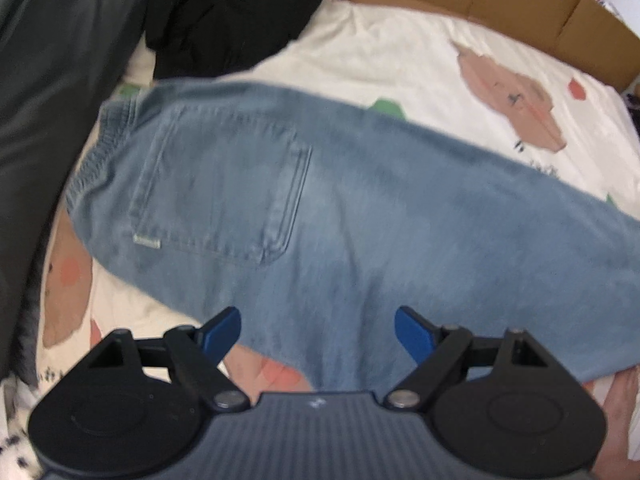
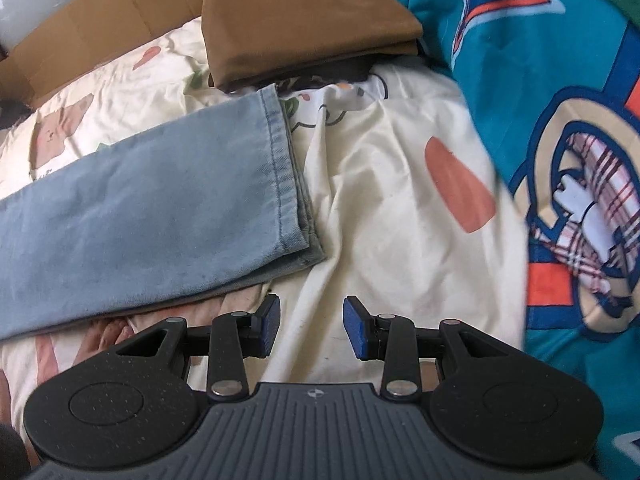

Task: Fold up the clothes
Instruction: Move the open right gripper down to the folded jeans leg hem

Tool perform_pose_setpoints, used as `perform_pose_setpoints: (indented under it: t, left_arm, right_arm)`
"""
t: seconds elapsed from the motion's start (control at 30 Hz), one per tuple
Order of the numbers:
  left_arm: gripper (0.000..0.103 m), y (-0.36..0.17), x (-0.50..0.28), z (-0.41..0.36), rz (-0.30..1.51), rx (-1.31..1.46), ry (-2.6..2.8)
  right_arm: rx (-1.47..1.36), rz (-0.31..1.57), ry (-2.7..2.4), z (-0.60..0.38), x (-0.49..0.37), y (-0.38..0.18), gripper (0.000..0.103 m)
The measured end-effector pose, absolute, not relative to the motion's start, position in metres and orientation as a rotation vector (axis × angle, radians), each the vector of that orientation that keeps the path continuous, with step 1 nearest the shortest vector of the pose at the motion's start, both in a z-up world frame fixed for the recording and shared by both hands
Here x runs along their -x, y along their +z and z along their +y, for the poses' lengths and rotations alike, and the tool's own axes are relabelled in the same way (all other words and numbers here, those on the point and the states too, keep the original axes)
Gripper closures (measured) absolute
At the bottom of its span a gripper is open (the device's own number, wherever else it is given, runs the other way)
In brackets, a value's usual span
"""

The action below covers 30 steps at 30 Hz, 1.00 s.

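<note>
A pair of light blue jeans (image 1: 320, 208) lies flat across the cream printed bedsheet (image 1: 380, 52), back pocket up, waistband at the left. My left gripper (image 1: 318, 334) hangs wide open over the jeans' near edge below the pocket, with nothing pinched between its blue pads. In the right wrist view the jeans' leg end (image 2: 152, 208) lies with its hem toward the middle. My right gripper (image 2: 311, 326) stands partly open just right of the hem's near corner, over bare bedsheet (image 2: 400, 200), and holds nothing.
Black clothes (image 1: 232, 12) are piled at the back left beside a dark grey cover (image 1: 48, 100). Cardboard (image 1: 500, 4) lines the far edge. A folded brown garment (image 2: 304, 20) lies beyond the hem, and a teal cartoon-print blanket (image 2: 560, 120) fills the right side.
</note>
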<state>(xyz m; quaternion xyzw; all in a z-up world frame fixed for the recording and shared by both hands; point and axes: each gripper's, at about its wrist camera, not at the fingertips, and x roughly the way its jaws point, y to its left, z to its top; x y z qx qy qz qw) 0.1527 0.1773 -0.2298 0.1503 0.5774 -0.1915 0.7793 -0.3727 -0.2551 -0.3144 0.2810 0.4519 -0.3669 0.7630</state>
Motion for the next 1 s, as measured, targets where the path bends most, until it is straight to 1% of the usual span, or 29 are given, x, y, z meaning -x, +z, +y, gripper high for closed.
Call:
perform_pose_setpoints:
  t: [0.13,0.27,0.5,0.73,1.0]
  left_arm:
    - [0.017,-0.247,-0.152,0.182,1.284,-0.318,-0.374]
    - [0.017,-0.254,-0.153,0.183,1.283,-0.325,-0.365]
    - [0.017,-0.258,-0.155,0.184,1.282,-0.294,-0.337]
    - [0.017,-0.263,-0.152,0.186,1.303,-0.325,-0.33]
    - [0.017,-0.264,-0.153,0.187,1.311,-0.331,-0.317]
  right_arm:
    - [-0.661,0.929,-0.822,-0.26,0.368,-0.318,0.061]
    - [-0.721,0.859,-0.846,-0.265,0.363,-0.316,0.061]
    - [-0.753,0.833,-0.816,-0.269,0.346,-0.322,0.061]
    - [-0.808,0.809,-0.829,-0.27,0.334,-0.333,0.061]
    - [-0.98,0.765,-0.907,-0.288,0.351,-0.355,0.061]
